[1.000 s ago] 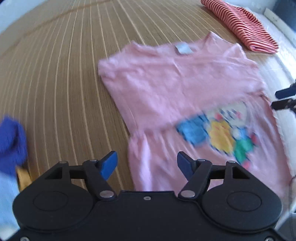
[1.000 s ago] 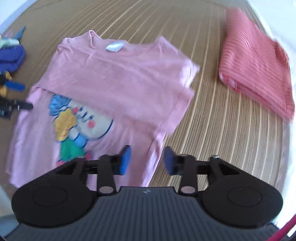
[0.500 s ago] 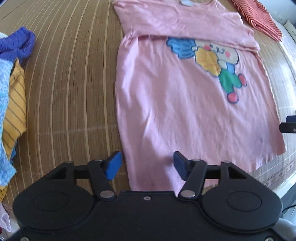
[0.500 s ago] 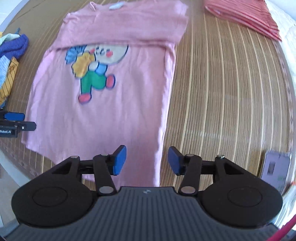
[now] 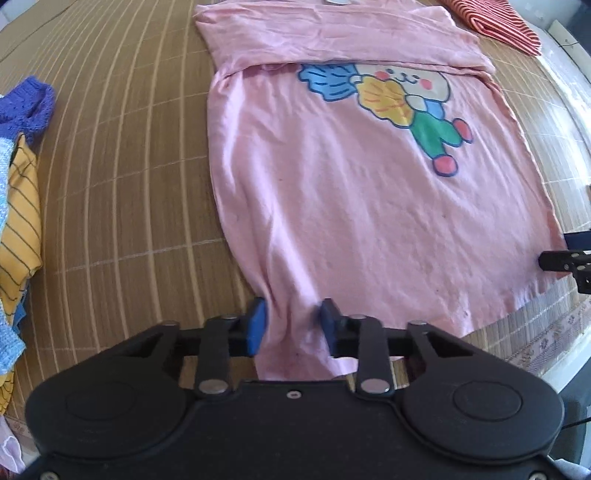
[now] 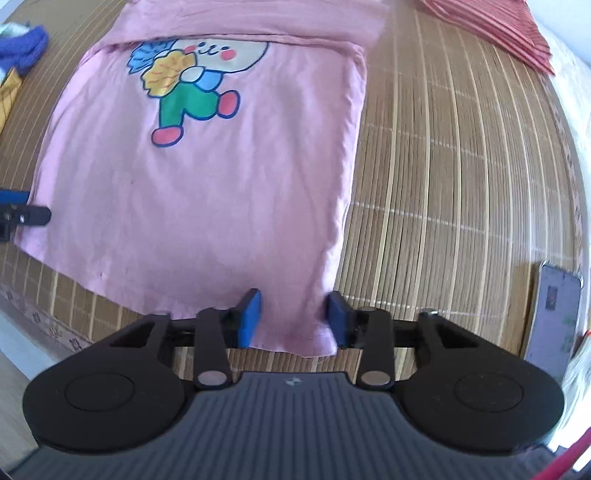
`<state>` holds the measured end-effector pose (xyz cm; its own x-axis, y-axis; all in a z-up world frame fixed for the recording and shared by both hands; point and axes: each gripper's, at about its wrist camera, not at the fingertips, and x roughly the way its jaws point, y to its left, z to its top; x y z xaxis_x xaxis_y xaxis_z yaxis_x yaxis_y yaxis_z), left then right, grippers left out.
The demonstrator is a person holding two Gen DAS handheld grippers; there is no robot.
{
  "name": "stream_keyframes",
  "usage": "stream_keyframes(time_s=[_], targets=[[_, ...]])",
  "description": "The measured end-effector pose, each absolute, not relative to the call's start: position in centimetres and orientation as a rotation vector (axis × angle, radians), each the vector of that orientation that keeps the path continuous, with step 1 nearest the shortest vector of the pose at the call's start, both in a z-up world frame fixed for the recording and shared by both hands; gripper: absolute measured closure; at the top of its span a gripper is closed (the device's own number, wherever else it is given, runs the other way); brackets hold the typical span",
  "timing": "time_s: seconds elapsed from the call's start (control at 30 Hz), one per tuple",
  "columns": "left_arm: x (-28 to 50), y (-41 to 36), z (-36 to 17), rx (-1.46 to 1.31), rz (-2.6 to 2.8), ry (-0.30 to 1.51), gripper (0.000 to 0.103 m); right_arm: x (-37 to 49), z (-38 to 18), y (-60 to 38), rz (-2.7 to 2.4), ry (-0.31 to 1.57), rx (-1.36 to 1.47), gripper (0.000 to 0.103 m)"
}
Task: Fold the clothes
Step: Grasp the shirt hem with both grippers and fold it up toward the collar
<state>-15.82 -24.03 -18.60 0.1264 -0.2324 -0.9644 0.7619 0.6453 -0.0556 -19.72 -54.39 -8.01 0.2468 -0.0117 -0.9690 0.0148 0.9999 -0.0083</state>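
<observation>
A pink T-shirt [image 5: 351,184] with a cartoon print lies flat on the bamboo mat [image 5: 110,166], its collar end folded down over the chest. My left gripper [image 5: 291,325] points down at the hem's near left corner. Its jaws are closing, with bunched cloth between the blue pads. My right gripper [image 6: 294,319] stands at the hem's right corner of the shirt [image 6: 203,184]. Its jaws are closing too, with the corner pinched between them. Each view shows the other gripper's tip at the frame's side edge.
A folded red-striped garment [image 5: 495,22] lies at the far right of the mat. A pile of loose clothes, blue, yellow and purple [image 5: 18,166], sits to the left. A phone [image 6: 554,317] rests near the mat's right edge. The mat's front edge runs just below the hem.
Both grippers came down from the shirt's top end to the hem corners. Their jaws have narrowed, and the cloth now bunches between the pads.
</observation>
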Motion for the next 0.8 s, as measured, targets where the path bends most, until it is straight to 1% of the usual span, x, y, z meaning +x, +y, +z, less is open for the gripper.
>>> stream_keyframes(time_s=[0.03, 0.1, 0.27, 0.37, 0.47, 0.53, 0.67, 0.8], targets=[[-15.8, -24.0, -18.6, 0.514, -0.778, 1.254, 0.093, -19.8, -7.9, -54.4, -0.006, 1.325, 0.009, 0.09], [-16.1, -24.2, -18.1, 0.515, -0.787, 1.263, 0.095, -19.9, -7.8, -54.7, 0.013, 1.34, 0.04, 0.096], [-17.0, -23.0, -16.1, 0.536, -0.85, 1.293, 0.095, -20.9, -5.8, -56.7, 0.037, 1.353, 0.223, 0.097], [-16.6, -22.2, -13.6, 0.529, -0.871, 1.292, 0.095, -21.5, -3.8, -58.2, 0.059, 1.335, 0.371, 0.098], [-15.1, -22.5, -10.8, 0.496, -0.866, 1.261, 0.095, -21.1, -1.4, -59.4, 0.057, 1.278, 0.468, 0.098], [-13.5, -23.3, -8.9, 0.451, -0.86, 1.233, 0.095, -20.2, 0.1, -60.0, 0.054, 1.235, 0.511, 0.098], [-10.7, -25.9, -6.6, 0.418, -0.86, 1.145, 0.095, -16.6, 2.6, -61.6, 0.059, 1.164, 0.534, 0.098], [-7.7, -29.1, -6.2, 0.409, -0.866, 1.078, 0.095, -13.1, 3.7, -62.5, 0.069, 1.134, 0.516, 0.098]])
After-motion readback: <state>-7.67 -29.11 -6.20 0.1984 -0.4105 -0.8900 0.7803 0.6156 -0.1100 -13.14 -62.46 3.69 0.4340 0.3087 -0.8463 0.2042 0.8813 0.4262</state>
